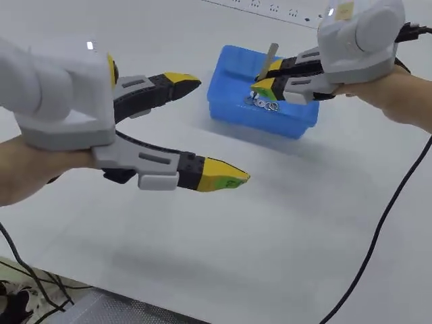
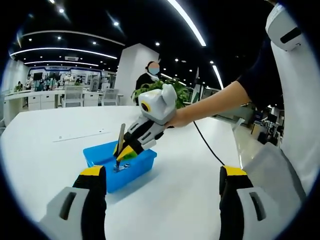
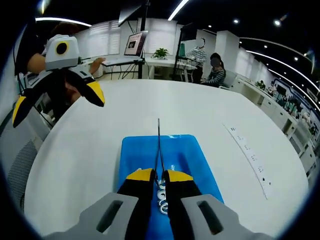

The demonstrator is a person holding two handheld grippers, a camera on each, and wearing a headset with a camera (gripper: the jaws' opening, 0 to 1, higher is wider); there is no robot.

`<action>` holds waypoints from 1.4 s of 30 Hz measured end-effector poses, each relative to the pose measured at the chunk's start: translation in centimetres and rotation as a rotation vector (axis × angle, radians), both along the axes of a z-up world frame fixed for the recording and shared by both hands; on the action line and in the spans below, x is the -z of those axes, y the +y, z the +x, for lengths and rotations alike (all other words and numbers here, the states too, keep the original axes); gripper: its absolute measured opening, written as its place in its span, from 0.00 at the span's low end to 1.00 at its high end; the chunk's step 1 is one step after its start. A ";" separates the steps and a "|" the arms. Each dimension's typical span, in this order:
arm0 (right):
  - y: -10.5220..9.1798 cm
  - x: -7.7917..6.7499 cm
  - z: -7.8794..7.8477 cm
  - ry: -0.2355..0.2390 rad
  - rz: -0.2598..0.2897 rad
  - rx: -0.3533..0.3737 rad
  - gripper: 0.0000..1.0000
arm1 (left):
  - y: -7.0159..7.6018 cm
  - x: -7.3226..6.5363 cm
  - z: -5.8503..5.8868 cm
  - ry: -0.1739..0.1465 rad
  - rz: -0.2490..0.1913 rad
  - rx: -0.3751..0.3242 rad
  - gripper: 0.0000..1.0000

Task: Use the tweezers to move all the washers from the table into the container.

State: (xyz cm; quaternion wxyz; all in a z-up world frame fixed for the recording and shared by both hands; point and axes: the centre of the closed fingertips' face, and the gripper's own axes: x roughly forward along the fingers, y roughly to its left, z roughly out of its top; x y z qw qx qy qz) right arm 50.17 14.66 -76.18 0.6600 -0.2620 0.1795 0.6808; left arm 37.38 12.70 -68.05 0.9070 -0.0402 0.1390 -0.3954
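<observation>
A blue container [image 1: 233, 111] stands on the white table, with several metal washers [image 1: 263, 103] lying inside it. My right gripper [image 1: 268, 86] hovers over the container, shut on grey tweezers [image 1: 271, 55] that stick up past its yellow tips. In the right gripper view the tweezers [image 3: 158, 145] run forward from the shut jaws [image 3: 160, 175] above the container [image 3: 137, 155] and the washers [image 3: 162, 200]. My left gripper [image 1: 209, 131] hangs open to the left of the container, holding nothing. The left gripper view shows its open jaws [image 2: 162, 172] facing the container [image 2: 107, 177] and the right gripper [image 2: 129, 149].
White tabletop [image 1: 283, 223] spreads around the container. A black cable [image 1: 378, 229] trails from the right gripper across the table's right side. More cables lie past the near table edge [image 1: 40, 287]. People stand and sit far in the background.
</observation>
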 end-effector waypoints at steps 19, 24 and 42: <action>-0.5 0.4 0.4 -0.001 -0.025 0.017 0.11 | -0.6 0.3 -0.3 0.021 -0.005 0.021 0.99; -0.7 -0.3 0.5 0.002 -0.011 0.035 0.11 | -0.5 0.1 -0.4 0.019 -0.005 0.014 0.99; -1.2 -3.0 -1.3 -0.030 -0.030 -0.003 0.08 | 0.0 -1.6 1.7 -0.014 -0.015 -0.014 0.97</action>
